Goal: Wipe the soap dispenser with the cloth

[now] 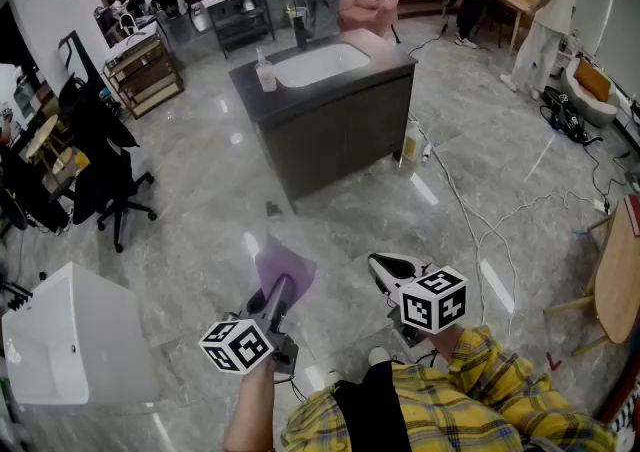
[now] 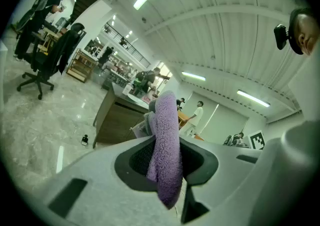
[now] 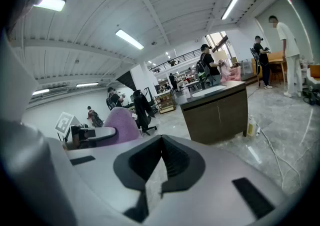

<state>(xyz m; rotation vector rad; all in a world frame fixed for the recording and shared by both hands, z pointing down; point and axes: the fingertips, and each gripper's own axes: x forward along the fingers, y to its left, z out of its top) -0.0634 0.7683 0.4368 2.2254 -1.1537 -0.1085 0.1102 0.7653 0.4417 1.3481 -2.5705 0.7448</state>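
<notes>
A purple cloth [image 1: 284, 273] sticks out of my left gripper [image 1: 277, 292], which is shut on it low in the head view. The left gripper view shows the cloth [image 2: 166, 145] pinched upright between the jaws. My right gripper [image 1: 388, 269] is shut with nothing in it, to the right of the left one. From the right gripper view the cloth [image 3: 120, 124] shows at the left. The white soap dispenser [image 1: 265, 73] stands far off on the dark sink cabinet [image 1: 335, 130], left of the white basin [image 1: 320, 64]. Both grippers are well short of the cabinet.
A black office chair [image 1: 105, 170] stands at the left and a white box [image 1: 70, 340] at the lower left. Cables [image 1: 480, 225] trail over the floor right of the cabinet. A wooden table edge [image 1: 620, 275] is at the right. People stand at the back.
</notes>
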